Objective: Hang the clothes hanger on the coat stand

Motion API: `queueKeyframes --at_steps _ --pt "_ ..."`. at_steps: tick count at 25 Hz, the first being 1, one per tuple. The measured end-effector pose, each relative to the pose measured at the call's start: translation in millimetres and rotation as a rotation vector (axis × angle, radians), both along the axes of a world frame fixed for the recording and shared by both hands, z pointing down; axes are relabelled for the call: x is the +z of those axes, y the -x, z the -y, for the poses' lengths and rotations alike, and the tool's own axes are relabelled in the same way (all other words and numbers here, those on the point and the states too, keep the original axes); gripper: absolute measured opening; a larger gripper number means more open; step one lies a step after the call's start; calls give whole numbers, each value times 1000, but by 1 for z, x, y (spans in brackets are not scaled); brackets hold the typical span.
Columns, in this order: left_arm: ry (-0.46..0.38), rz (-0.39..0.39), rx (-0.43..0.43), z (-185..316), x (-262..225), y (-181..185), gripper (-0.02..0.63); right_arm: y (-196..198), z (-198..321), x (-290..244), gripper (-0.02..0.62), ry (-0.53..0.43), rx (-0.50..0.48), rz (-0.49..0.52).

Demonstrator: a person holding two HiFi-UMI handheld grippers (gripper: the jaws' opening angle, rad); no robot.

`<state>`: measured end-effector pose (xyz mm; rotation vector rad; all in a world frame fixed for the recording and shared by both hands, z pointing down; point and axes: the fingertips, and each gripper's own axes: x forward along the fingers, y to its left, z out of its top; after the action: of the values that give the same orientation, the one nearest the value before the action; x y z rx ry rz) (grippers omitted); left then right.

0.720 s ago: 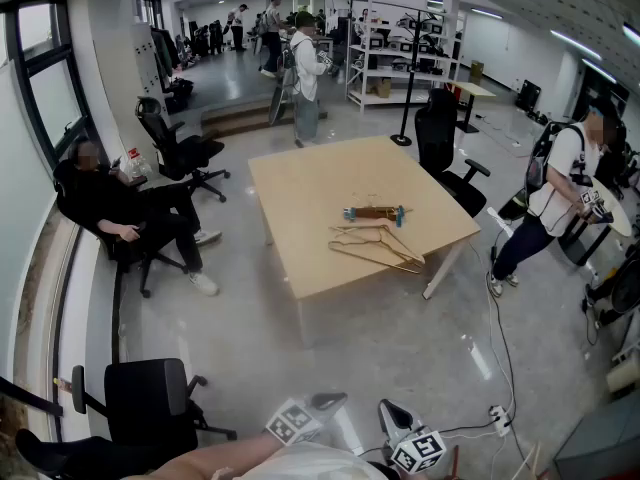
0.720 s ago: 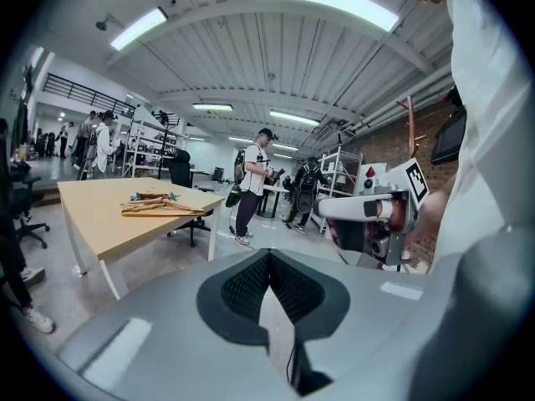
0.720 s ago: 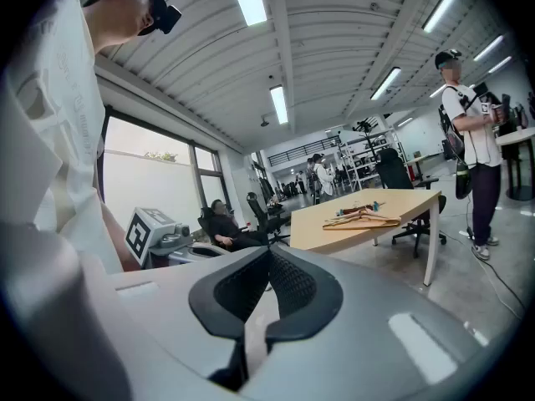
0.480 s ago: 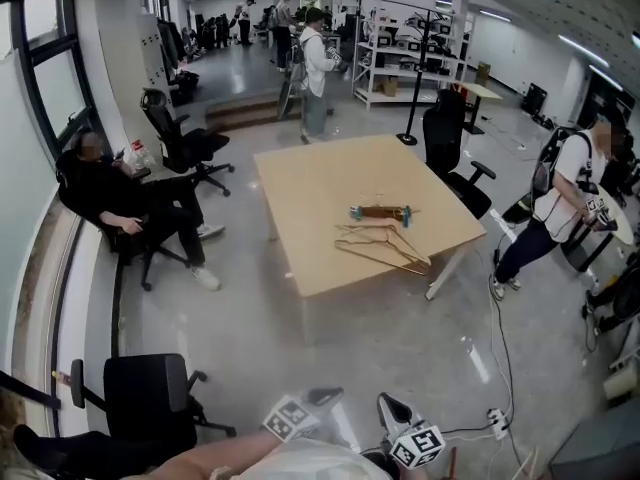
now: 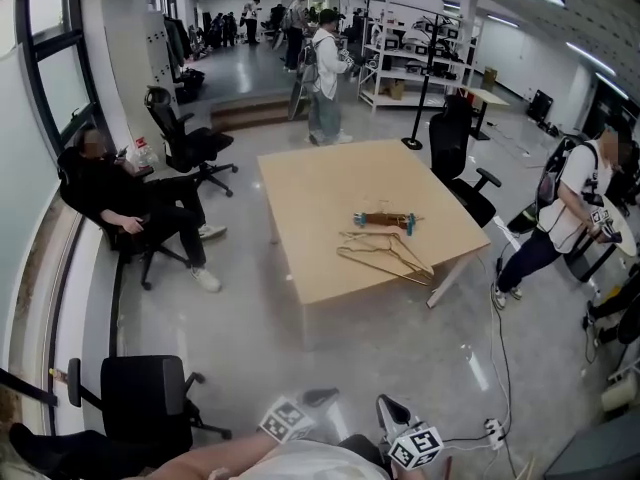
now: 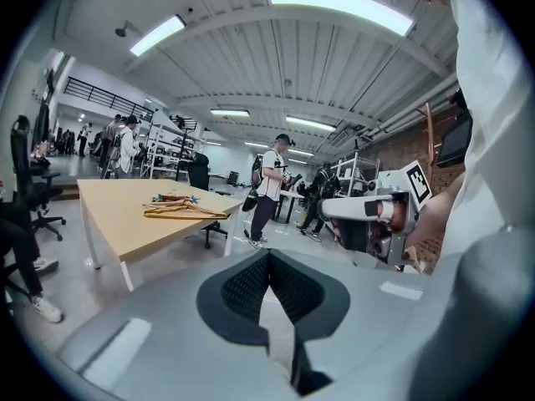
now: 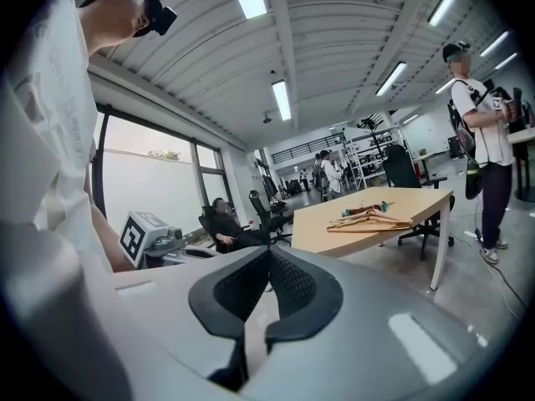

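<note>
— So, which step?
— Approach, I'd say. The left gripper point(image 5: 322, 399) has its jaws together with nothing between them; the right gripper point(image 5: 391, 409) is likewise closed and empty. Both are low, well apart from the table point(image 5: 310, 193).
— And the hangers?
— The tan hangers point(image 5: 388, 254) are thin and lie flat, overlapped, near the table's right edge, just beside a brown bar with blue ends point(image 5: 382, 219).
— Next?
— Walk up, open one gripper, pinch one hanger. The dark pole stand point(image 5: 419, 88) behind may be the coat stand; can't be sure.

Our right hand-held gripper point(image 7: 268, 254), its jaws closed together, we see clothes hangers point(image 7: 369, 220) lying on the tabletop point(image 7: 322, 227), well apart from it.
</note>
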<state>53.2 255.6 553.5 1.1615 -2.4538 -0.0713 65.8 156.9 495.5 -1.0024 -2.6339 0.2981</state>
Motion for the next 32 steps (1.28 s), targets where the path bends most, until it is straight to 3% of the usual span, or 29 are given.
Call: queueKeyframes --at_steps 9,21,32 --pt "-2 -21 -71 8 0 51 2 61 -4 16 14 -24 -96 -22" --pt "29 3 -195 55 -8 178 2 197 36 33 14 47 -193 -31" --pt "9 -54 -222 90 4 231 2 250 73 41 14 21 -216 -78"
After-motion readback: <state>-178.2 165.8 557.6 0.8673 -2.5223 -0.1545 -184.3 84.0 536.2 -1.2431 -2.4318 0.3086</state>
